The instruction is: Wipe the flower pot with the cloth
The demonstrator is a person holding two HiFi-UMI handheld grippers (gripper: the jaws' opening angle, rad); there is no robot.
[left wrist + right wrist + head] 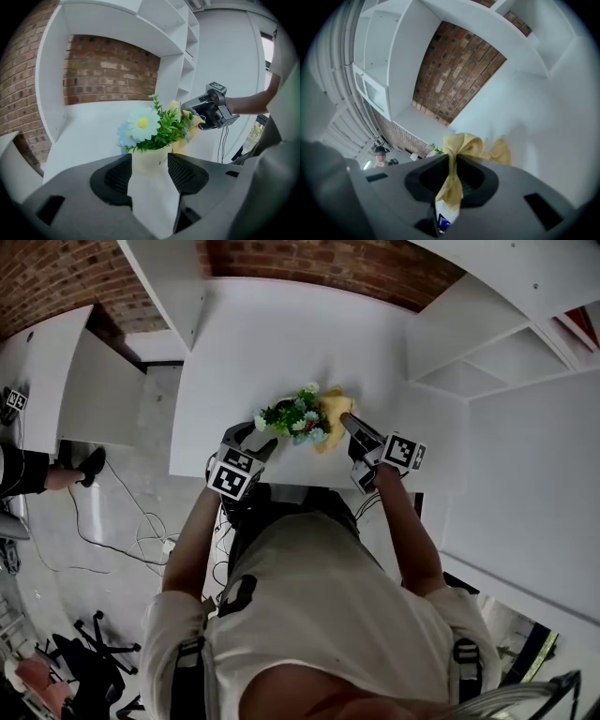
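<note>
**A:** Head view first. Where is everything?

**B:** On the white worktop [272,334], near its front edge. The flowers [295,418] cover the pot [150,161] from above. The left gripper [262,440] comes in from the left. The right gripper [349,425] comes in from the right, with the yellow cloth [331,412] right against the blooms.

**A:** And the left gripper view?

**B:** The jaws are spread wide. The cream pot stands upright between the pads, its sides just beside each one. The flowers [154,126] rise above it. The cloth [179,146] shows behind the pot's right side, and the right gripper [190,110] is beyond, near the leaves.

**A:** Right gripper view?

**B:** The jaws are narrow, pinched on the cloth [457,150]. It bunches above them and hangs down between them as a strip, with a white tag [443,220] at its lower end. Behind are a brick wall [454,70] and white shelves [384,61].
</note>
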